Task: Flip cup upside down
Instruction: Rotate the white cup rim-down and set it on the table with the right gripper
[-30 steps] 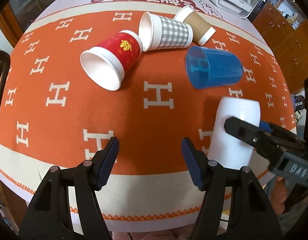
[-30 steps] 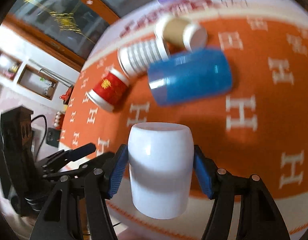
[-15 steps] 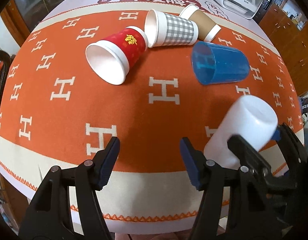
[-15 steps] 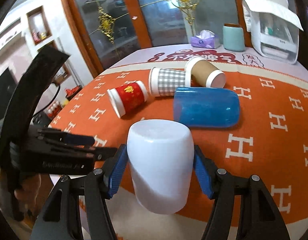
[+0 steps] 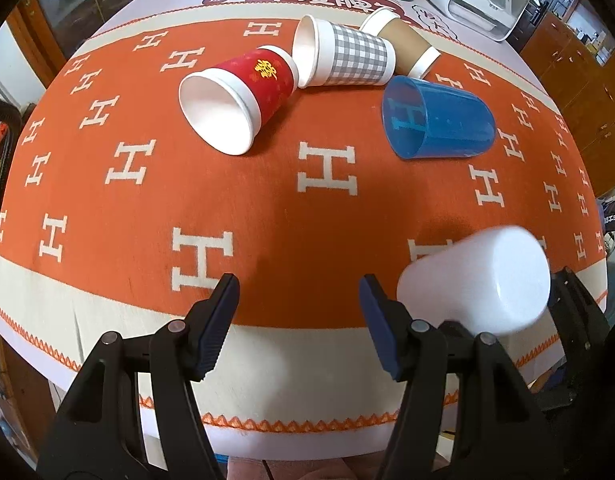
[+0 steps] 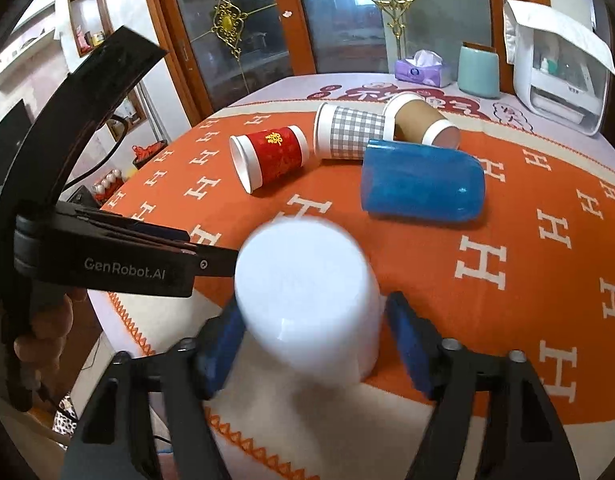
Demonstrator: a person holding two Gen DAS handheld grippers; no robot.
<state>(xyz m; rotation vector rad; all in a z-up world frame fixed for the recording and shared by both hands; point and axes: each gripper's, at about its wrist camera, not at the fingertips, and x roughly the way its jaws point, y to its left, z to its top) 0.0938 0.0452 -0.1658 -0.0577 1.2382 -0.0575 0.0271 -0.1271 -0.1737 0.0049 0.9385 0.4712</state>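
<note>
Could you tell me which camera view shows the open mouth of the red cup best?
The left wrist view: the red cup lies on its side with its white interior facing the camera. In the right wrist view it shows mostly its side, the rim turned edge-on.

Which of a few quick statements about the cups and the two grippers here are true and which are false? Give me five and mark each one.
1. The right gripper is closed on the white cup. True.
2. The left gripper holds the blue cup. False: its fingers are apart with nothing between them, and the blue cup lies on the orange cloth.
3. The red cup stands upright. False: it lies on its side, open mouth toward the left wrist camera.
4. The checked cup lies on its side beside the brown cup. True.
5. The white cup rests flat on the table. False: it is tilted in the gripper near the table's front edge.
</note>
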